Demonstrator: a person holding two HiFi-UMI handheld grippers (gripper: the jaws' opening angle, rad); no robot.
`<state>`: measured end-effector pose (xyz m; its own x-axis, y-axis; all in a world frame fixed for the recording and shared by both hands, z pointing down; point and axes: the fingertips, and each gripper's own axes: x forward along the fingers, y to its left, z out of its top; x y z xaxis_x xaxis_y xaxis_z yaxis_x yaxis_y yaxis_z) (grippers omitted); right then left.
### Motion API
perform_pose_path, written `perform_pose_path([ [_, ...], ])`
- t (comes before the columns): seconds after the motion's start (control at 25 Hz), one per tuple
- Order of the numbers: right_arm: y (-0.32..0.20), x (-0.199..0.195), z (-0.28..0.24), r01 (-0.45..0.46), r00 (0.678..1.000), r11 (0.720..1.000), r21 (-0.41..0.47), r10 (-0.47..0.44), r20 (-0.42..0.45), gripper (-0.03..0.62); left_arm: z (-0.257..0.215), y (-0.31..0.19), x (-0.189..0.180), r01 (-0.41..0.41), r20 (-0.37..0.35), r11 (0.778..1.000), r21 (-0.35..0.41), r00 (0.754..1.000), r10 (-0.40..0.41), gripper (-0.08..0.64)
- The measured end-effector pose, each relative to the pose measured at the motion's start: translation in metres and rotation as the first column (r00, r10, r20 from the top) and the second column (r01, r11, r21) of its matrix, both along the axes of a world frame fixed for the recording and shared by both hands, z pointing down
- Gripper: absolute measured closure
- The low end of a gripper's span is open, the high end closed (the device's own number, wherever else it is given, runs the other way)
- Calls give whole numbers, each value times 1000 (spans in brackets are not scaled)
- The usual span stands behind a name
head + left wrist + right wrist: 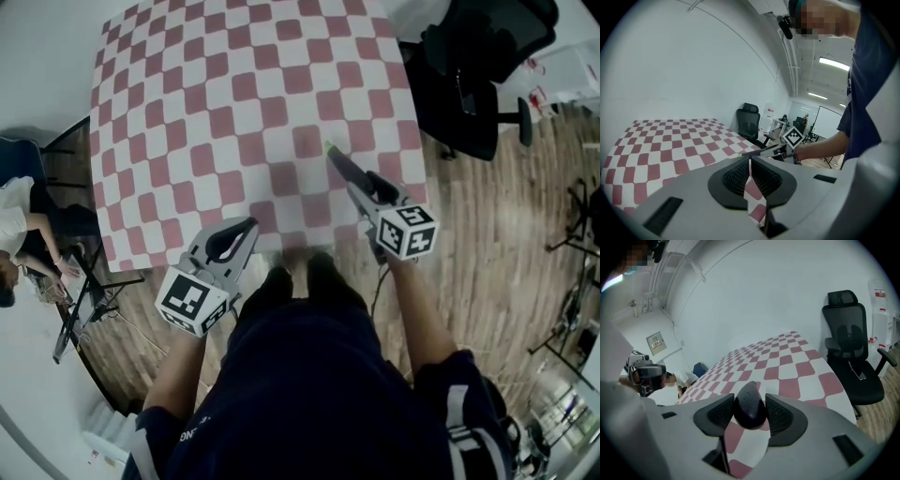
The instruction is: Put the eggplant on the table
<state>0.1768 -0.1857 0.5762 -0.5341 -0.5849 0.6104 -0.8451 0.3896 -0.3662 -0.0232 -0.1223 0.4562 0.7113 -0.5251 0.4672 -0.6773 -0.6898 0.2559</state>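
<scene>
- The right gripper (pixel 750 414) has its two dark ribbed pads pinching the eggplant (pixel 749 405), one pad on each flank, at lower centre of the right gripper view
- The eggplant is dark purple and glossy; its rounded end faces the camera and its narrow end points away toward the table (pixel 787 366)
- In the head view the eggplant (pixel 339 165) sticks out past the jaws, right of centre, with a small green tip at its far end, over the lower right part of the table (pixel 187 94); whether it touches the cloth cannot be told
- The left gripper (pixel 750 177) has its pads pressed together, with only a thin slit between them through which the checked cloth shows; nothing is held
- In the head view the left gripper (pixel 242 234) sits at lower left of centre, at the near edge of the table
- Each gripper carries a marker cube: one at the right (pixel 408 231), one at the lower left (pixel 192 301)
- The table is covered with a red-and-white checked cloth that fills the upper half of the head view
- A black office chair (pixel 469 84) stands at the upper right, beside the table, on a wooden floor (pixel 487 272)
- A seated person (pixel 19 230) shows at the left edge of the frame
</scene>
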Motion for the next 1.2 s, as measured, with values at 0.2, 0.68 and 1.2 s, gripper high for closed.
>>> perform_pose_path([
  [0.2, -14, -9, 26, 62, 993, 998, -12, -63, -97, 371, 8, -7, 6, 10, 13, 1000, -23, 1000, -10, 523],
  [0.68, 8, -9, 81, 135, 954, 983, -123, -162, -251, 370, 11, -19, 6, 13, 15, 999, -29, 1000, -12, 523],
  [1.2, 9, -5, 54, 79, 974, 994, -78, -94, -207, 348, 4, -11, -5, 22, -25, 1000, -15, 999, -22, 523],
])
